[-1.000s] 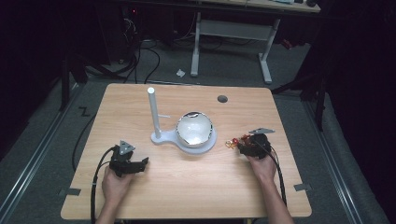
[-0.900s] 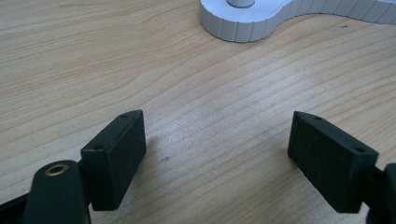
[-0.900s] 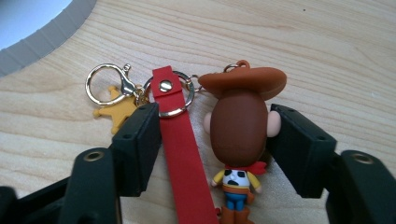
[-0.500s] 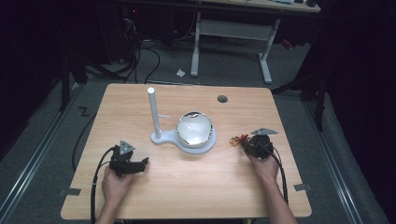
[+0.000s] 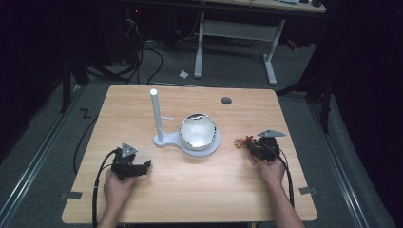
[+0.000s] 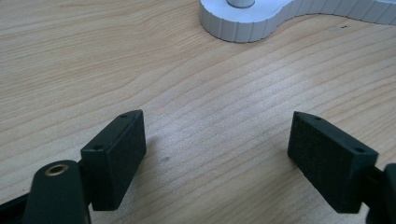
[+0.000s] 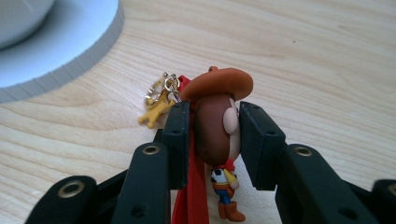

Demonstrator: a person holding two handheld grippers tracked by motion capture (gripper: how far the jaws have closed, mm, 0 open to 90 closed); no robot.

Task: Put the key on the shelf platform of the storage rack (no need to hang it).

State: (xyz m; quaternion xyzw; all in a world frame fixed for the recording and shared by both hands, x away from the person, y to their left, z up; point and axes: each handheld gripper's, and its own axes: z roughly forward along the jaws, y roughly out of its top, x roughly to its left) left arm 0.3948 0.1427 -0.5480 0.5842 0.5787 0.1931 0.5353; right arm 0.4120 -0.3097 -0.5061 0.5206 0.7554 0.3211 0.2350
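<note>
Your light wood table stands on grey carpeted floor; room beyond dark, second desk frame at far side, cables trailing beneath it. Round grommet hole near far edge. White stand with upright post sits mid-table, shiny bowl on its base. Your left gripper rests near left, jaws spread over bare wood. Your right gripper at right, jaws pinching cowboy figure keychain by head, just right of stand.
</note>
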